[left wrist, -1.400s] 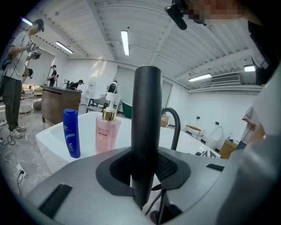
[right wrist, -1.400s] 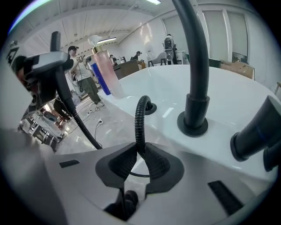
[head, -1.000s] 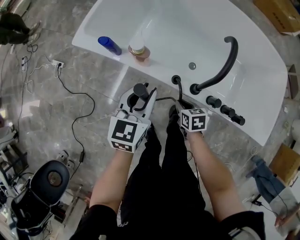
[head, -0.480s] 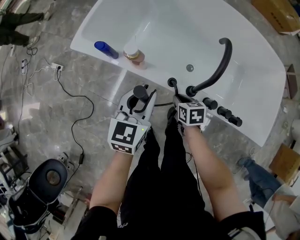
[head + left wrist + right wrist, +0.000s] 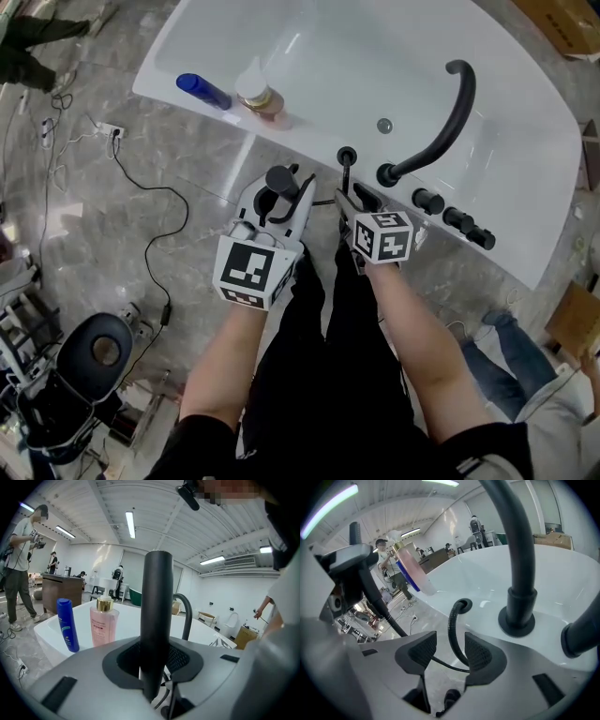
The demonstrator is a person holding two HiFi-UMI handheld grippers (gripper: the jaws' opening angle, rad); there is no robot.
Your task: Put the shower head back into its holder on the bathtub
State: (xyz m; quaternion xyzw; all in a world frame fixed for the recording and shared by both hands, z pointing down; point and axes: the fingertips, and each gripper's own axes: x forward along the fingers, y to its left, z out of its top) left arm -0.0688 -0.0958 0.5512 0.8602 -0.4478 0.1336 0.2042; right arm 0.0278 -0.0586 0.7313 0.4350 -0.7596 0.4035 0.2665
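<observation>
Left gripper (image 5: 152,660): clamped on the shower head (image 5: 157,606).
Right gripper (image 5: 445,656): jaws just opening, hose (image 5: 453,630) loose between them.
Holder (image 5: 347,157): one, shower head at its 8 o'clock.
Count: one blue bottle (image 5: 202,91) and one pink bottle (image 5: 258,97) on the bathtub (image 5: 300,136) rim.
Floor (image 5: 94,225): grey marble.

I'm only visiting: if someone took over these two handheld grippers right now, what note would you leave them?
Left gripper: shut on the shower head, just outside the bathtub.
Right gripper: jaws have just been opening; the hose runs between them, unpinched.
Done: shower head in hand near the holder.
To do: seat it in the holder on the rim.
</observation>
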